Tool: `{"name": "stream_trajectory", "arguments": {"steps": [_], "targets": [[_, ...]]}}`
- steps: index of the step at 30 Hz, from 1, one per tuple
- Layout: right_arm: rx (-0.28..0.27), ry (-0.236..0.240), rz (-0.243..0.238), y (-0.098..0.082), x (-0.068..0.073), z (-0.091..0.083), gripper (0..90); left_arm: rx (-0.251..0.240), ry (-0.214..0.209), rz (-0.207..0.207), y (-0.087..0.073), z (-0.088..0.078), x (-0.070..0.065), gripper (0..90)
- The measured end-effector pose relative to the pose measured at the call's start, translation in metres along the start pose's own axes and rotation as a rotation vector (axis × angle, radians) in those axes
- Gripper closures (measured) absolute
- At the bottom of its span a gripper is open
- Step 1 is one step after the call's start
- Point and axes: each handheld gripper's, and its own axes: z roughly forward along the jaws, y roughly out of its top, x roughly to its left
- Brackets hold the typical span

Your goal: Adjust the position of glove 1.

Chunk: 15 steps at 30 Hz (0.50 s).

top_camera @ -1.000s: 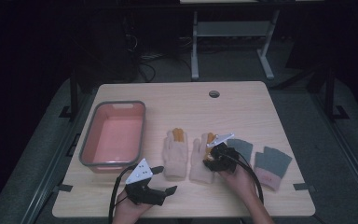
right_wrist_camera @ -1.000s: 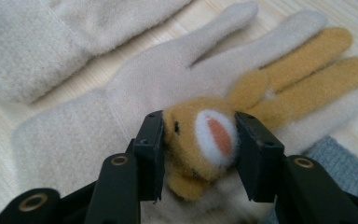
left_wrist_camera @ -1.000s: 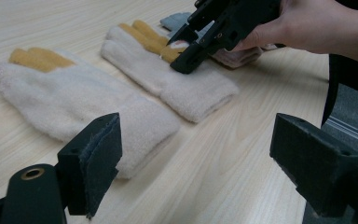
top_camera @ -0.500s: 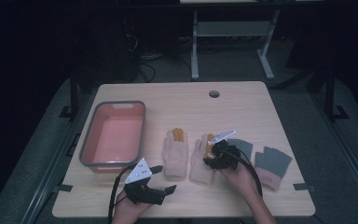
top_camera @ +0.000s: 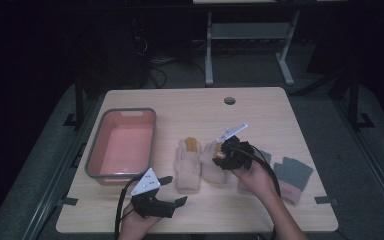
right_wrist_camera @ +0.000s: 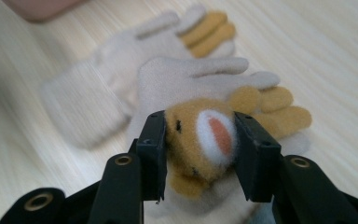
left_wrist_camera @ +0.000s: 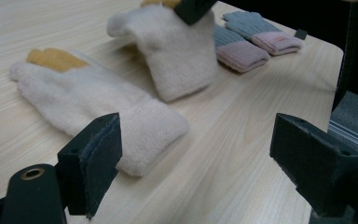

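Note:
Two cream gloves with orange fingertips lie side by side mid-table. My right gripper (top_camera: 221, 152) is shut on the orange plush patch (right_wrist_camera: 193, 154) of the right cream glove (top_camera: 211, 171), and its finger end is raised off the table (left_wrist_camera: 182, 51) while the cuff rests down. The left cream glove (top_camera: 187, 167) lies flat (left_wrist_camera: 88, 100). My left gripper (top_camera: 172, 192) is open near the front edge, jaws wide apart (left_wrist_camera: 205, 154), pointing at the left glove's cuff without touching it.
A pink tray (top_camera: 95, 160) with a grey rim stands at the left. Two grey gloves with pink cuffs (top_camera: 292, 175) lie to the right of the cream pair (left_wrist_camera: 242, 46). A round cable hole (top_camera: 229, 100) sits near the table's far edge.
My right gripper has risen slightly and shifted away from the person, taking the right glove's finger end with it. The left gripper has stayed put.

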Motion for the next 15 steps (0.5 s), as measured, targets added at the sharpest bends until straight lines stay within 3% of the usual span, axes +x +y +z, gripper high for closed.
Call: {"name": "stream_trajectory", "arguments": {"steps": [5, 8, 15], "targets": [[-0.021, 0.028, -0.033, 0.022, 0.008, -0.005, 58.2, -0.011, 0.002, -0.005, 0.000, -0.002, 0.002, 16.8], [-0.028, 0.036, -0.079, 0.036, 0.016, -0.004, 58.1, -0.014, 0.002, -0.002, 0.001, -0.003, 0.002, 16.8], [-0.017, 0.097, -0.124, 0.059, 0.029, 0.013, 58.0, -0.014, -0.001, -0.003, 0.001, -0.004, 0.001, 16.8]]}}
